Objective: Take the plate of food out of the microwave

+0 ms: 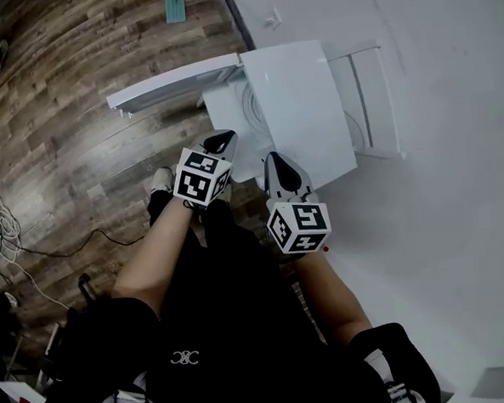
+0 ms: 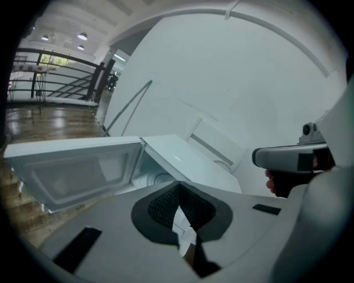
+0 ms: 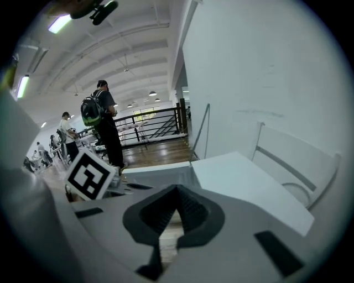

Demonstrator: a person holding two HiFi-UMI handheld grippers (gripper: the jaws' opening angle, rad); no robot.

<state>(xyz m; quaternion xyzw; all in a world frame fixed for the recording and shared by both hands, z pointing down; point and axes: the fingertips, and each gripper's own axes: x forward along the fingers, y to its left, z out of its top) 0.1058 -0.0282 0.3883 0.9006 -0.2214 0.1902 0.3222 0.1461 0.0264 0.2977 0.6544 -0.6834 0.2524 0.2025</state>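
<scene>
The white microwave stands at the top centre of the head view, its door swung open to the left. Inside the cavity I can see a round white rim, also in the left gripper view as a white disc; any food on it is hidden. My left gripper is shut and empty, hovering just in front of the opening, with its tips closed together. My right gripper sits beside it to the right, also shut with nothing held, close to the microwave's front right corner.
A white chair stands against the white wall behind the microwave. Wooden floor spreads to the left, with cables at the far left. People stand by a railing in the distance.
</scene>
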